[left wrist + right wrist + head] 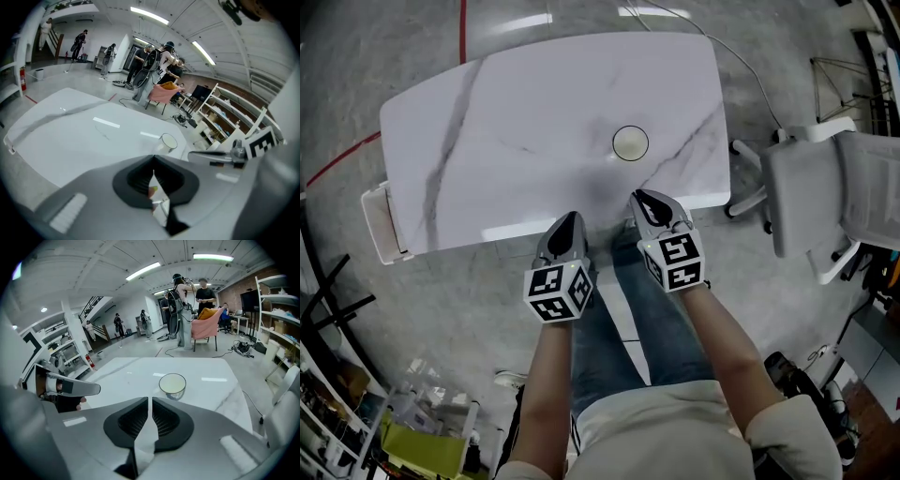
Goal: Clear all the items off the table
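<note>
Pale marbled worktop [516,122] seen from above. One cup [630,143] stands right of centre. Two tools hover at the near edge, the left hand-held gripper [573,221] and the right hand-held gripper [643,201].

Left gripper view: jaws clenched on nothing, cup [168,141] ahead to the right.

Right gripper view: jaws clenched, empty, cup [172,385] straight ahead.

This looks like the approach. Next, the right jaws must open around the cup.

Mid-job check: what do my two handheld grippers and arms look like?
The left gripper and right gripper are grey shells tapering to black ribbed pads, each carrying a white cube with black square markers. No cables show. Forearms are bare below cream sleeves.
</note>
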The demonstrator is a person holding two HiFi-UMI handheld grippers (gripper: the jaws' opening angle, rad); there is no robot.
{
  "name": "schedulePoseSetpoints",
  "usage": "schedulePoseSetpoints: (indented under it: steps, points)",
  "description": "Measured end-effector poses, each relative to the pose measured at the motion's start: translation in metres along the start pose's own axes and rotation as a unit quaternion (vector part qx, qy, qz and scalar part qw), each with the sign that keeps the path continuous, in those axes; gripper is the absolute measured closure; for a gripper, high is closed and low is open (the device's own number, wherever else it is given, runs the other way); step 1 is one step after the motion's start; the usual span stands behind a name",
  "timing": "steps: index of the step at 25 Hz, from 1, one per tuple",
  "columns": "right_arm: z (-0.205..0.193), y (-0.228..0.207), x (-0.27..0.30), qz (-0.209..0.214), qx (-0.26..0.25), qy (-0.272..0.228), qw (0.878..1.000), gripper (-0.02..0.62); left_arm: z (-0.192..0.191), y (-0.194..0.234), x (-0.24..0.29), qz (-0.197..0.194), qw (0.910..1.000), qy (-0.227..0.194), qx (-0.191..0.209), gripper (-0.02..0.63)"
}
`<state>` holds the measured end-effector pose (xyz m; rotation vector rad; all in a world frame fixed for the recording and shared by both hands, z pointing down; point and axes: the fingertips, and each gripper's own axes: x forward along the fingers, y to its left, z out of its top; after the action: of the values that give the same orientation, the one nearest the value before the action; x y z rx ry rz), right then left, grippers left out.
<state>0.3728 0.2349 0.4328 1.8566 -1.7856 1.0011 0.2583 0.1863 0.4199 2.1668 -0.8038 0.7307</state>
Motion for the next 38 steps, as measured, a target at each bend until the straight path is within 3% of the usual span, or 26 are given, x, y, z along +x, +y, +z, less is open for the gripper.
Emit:
schedulePoseSetpoints:
  steps: [7,20,31,38]
  points:
    - [-0.005,-0.037,0.022,0.018,-0.013,-0.001,1.0,0.524,-0.008,-0.016,0.042,0.016,0.9999,-0.002,-0.003,0.597]
    - [-0.011,-0.068,0.08,0.047,-0.055,-0.015,0.997,0.313,-0.019,-0.018,0.081,0.041,0.9992,-0.003,-0.005,0.597]
    - [-0.006,-0.064,0.113,0.068,-0.08,-0.034,0.994,0.264,-0.034,-0.011,0.093,0.049,0.9986,0.019,-0.001,0.597]
    - [0.001,-0.06,0.129,0.071,-0.125,-0.061,0.988,0.225,-0.042,-0.009,0.102,0.049,0.9981,0.037,0.002,0.597]
